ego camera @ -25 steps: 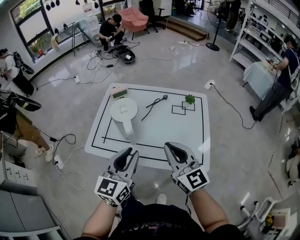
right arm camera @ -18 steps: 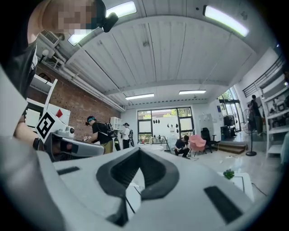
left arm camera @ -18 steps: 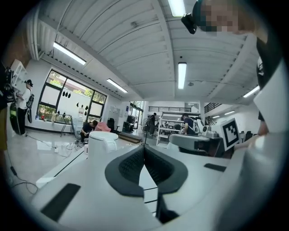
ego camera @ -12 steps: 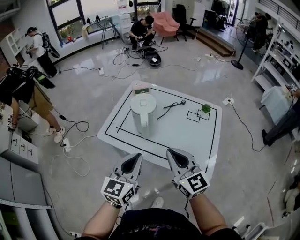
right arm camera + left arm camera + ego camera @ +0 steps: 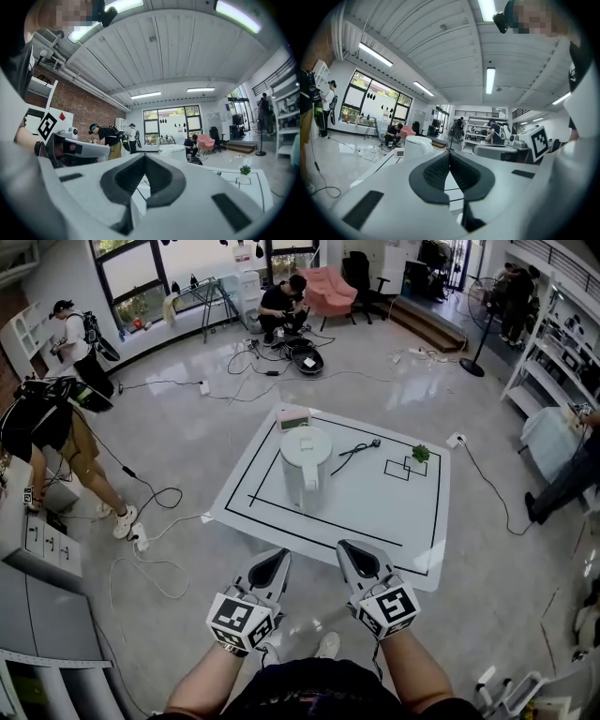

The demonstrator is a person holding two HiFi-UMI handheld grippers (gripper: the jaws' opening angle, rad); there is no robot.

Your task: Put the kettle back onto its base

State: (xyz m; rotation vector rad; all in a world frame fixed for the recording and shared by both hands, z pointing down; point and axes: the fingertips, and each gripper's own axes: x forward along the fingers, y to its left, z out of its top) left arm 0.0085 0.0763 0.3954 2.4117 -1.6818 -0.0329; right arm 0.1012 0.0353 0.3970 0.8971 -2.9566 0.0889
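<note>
Left gripper [image 5: 273, 563]: held at the lower middle of the head view, short of the table's near edge. In the left gripper view its jaws are seen pressed together, with nothing between them.
Right gripper [image 5: 354, 556]: held just right of the left one, also off the table. Its jaws are closed on each other and nothing is gripped.
Kettle [image 5: 305, 461]: white, stood upright on the table, left of centre inside the black outline. Its handle is turned toward the lower edge of the frame, and it is well apart from both grippers.
Table [image 5: 412, 521]: white and low, marked with a black rectangle, seen at the centre of the head view.
Small box [image 5: 292, 416]: placed at the table's far edge, just above the kettle in the frame. What it is cannot be told.
Black cord [image 5: 356, 450]: laid right of the kettle, apart from it.
Green plant [image 5: 420, 453]: set on two small black squares toward the table's upper right.
Crouching person [image 5: 281, 301]: seen at the top of the frame, on the floor beyond the table.
</note>
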